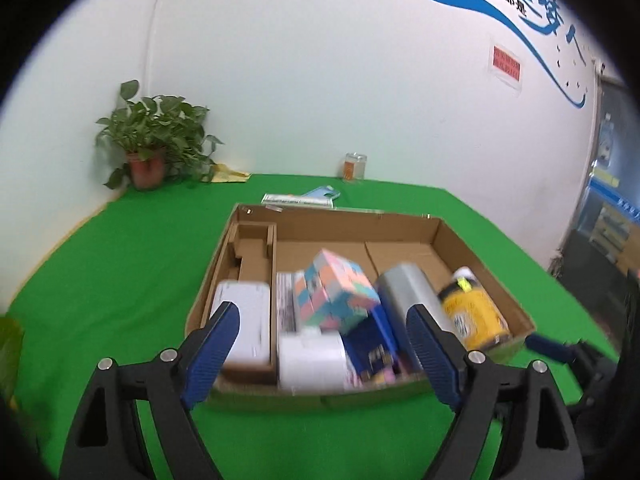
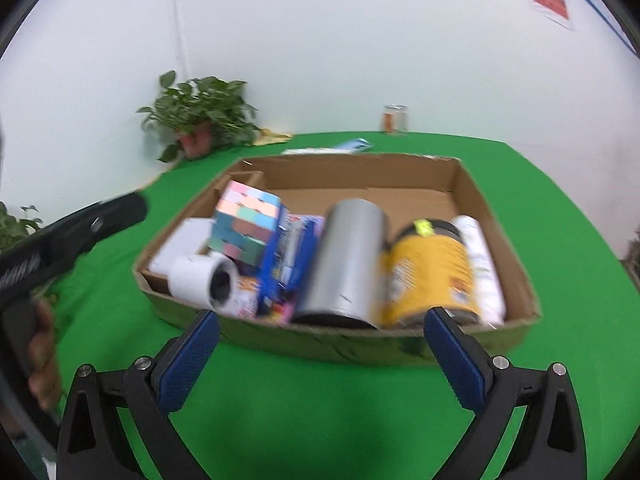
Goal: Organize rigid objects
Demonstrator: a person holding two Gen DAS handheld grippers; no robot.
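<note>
A shallow cardboard box [image 1: 340, 216] [image 2: 496, 216] lies on the green table. In it are a pastel block cube [image 1: 336, 288] [image 2: 246, 224], a silver cylinder [image 1: 408, 292] [image 2: 348, 256], a yellow can [image 1: 476, 312] [image 2: 428, 272], a white roll [image 1: 312, 356] [image 2: 200, 280], a white box [image 1: 244, 320] [image 2: 184, 244], a blue box [image 1: 372, 340] [image 2: 288, 264] and a white bottle [image 2: 484, 268]. My left gripper [image 1: 323, 312] hovers open before the box's near left part, holding nothing. My right gripper [image 2: 321, 316] hangs open before the near wall, also holding nothing.
A potted plant [image 1: 152, 144] stands at the far left corner beside yellow paper [image 1: 228, 172]. A glass jar [image 1: 355, 166] is at the back wall, flat packets [image 1: 298, 199] behind the box. A hand [image 2: 40, 352] holds the left gripper's body [image 2: 80, 232].
</note>
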